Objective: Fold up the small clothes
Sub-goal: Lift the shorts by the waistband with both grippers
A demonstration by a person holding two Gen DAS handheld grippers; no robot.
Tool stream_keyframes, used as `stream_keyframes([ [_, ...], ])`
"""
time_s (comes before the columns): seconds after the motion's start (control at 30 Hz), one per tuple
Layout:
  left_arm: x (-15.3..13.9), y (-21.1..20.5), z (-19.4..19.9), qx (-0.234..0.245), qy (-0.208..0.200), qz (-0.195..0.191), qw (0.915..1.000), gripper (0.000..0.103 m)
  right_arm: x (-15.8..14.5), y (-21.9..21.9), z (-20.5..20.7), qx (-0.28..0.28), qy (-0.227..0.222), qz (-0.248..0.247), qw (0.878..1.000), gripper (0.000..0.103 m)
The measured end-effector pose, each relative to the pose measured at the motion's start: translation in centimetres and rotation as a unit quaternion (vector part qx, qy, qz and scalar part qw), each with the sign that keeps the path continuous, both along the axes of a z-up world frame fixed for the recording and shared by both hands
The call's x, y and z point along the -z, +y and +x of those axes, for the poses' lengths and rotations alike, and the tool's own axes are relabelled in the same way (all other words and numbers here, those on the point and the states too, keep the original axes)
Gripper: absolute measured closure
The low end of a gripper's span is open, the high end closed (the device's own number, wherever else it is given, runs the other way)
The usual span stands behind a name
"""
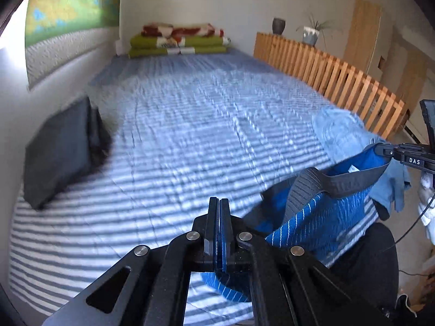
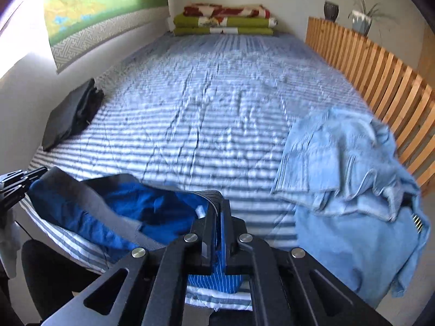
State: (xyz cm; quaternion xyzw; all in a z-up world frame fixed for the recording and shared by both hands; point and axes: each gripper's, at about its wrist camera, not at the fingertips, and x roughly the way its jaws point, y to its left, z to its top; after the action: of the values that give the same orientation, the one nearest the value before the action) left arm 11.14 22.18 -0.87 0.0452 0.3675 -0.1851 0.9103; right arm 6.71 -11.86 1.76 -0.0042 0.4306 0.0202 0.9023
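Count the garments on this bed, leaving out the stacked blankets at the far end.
3: blue striped shorts held at the near edge, light blue denim garment by the wooden slat rail, dark folded garment by the wall. More may lie beneath.

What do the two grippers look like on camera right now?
Both are matte black. The left gripper and right gripper each have two flat, narrow fingers on angular linkage arms with cut-out slots and round silver pivot pins. From the left wrist view, the right gripper's side carries white "DAS" lettering, and a thin black cable hangs beside it.
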Motion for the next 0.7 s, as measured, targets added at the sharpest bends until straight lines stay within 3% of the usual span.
stream_keyframes([
  [0.13, -4.5, 0.8, -0.6, -0.018, -0.064, 0.007, 0.9978, 0.103, -4.3, 0.6, 0.5, -0.002, -0.047, 0.009, 0.999, 0.101],
  [0.23, -4.1, 0.6, -2.2, 0.024, -0.041, 0.009, 0.9988, 0.1, -5.1, 0.9, 0.2, -0.005, -0.059, 0.009, 0.998, 0.101],
  [0.3, -1.4, 0.2, -3.4, 0.057, 0.008, 0.031, 0.9979, 0.099, -3.6, 1.1, -0.3, -0.01, -0.034, 0.005, 0.999, 0.101],
  [0.4, 2.6, 0.8, -4.7, 0.067, 0.074, 0.039, 0.9942, 0.091, 1.5, 1.3, -1.1, -0.016, 0.032, -0.011, 0.999, 0.101],
  [0.53, 4.5, 1.6, -4.2, 0.045, 0.101, 0.03, 0.9935, 0.091, 6.7, 0.5, -2.1, -0.007, 0.094, -0.015, 0.995, 0.101],
  [0.63, 4.9, 1.0, -3.2, 0.061, 0.108, 0.016, 0.9921, 0.091, 7.4, -0.2, -2.1, 0.004, 0.104, -0.001, 0.995, 0.101],
  [0.7, 6.0, -0.4, -2.6, 0.076, 0.119, 0.027, 0.9897, 0.089, 6.9, -0.4, -2.0, 0.001, 0.097, -0.003, 0.995, 0.101],
])
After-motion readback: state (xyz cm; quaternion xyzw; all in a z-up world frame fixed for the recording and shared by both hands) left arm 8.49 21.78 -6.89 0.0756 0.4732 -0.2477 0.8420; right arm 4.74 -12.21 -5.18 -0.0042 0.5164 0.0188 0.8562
